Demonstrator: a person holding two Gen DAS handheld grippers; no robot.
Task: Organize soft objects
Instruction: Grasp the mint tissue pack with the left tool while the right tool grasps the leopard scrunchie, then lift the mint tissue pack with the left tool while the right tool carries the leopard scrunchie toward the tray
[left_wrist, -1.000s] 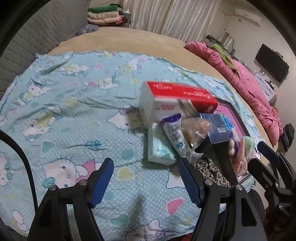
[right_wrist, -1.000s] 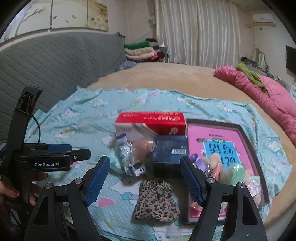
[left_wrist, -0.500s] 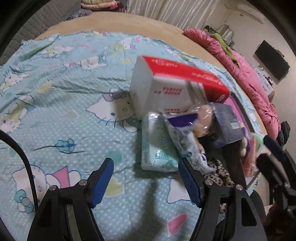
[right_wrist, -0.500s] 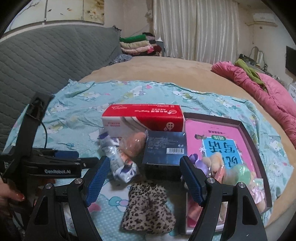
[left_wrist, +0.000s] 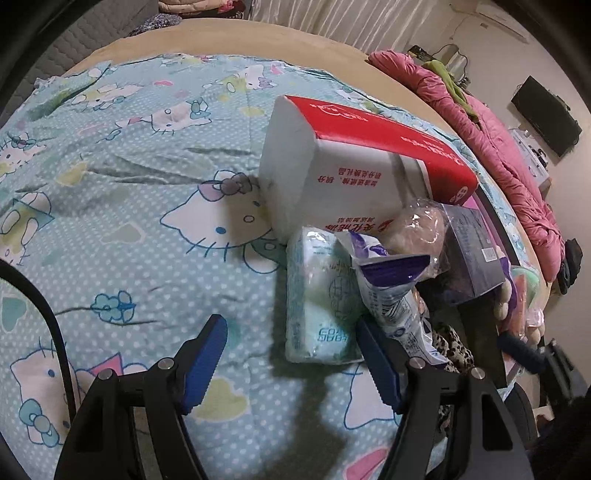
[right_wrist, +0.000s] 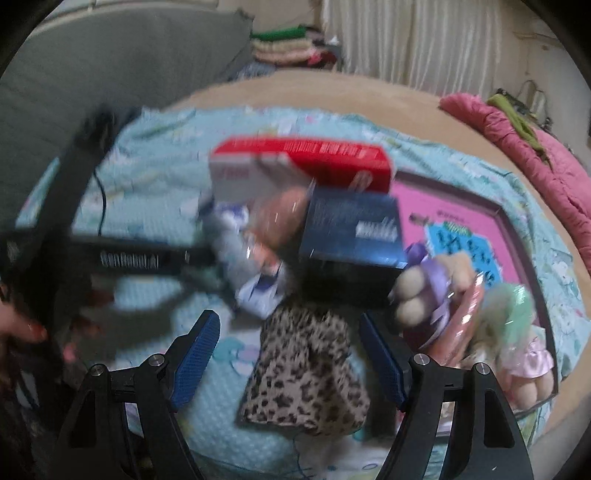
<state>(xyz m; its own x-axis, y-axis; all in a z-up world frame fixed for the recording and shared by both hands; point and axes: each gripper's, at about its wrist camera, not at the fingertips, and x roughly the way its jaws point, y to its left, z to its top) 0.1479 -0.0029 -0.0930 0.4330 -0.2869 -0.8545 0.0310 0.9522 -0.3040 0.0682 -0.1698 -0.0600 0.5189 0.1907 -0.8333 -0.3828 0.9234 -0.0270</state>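
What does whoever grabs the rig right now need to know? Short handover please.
Left gripper: open, empty, hovering in front of the pale tissue pack.
Right gripper: open, empty, over the leopard pouch; this view is blurred.
Things: red tissue box, wipes packet, dark box and pouch in a heap on the blue sheet; dolls in the pink tray.
Done: nothing gripped yet.
Left: sort the whole heap.

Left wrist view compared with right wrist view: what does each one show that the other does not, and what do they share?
Only the left wrist view shows the pale blue tissue pack clearly. Only the right wrist view shows the whole leopard-print pouch and the dolls in the pink tray. Both show the red and white tissue box, the dark blue box and open jaws.
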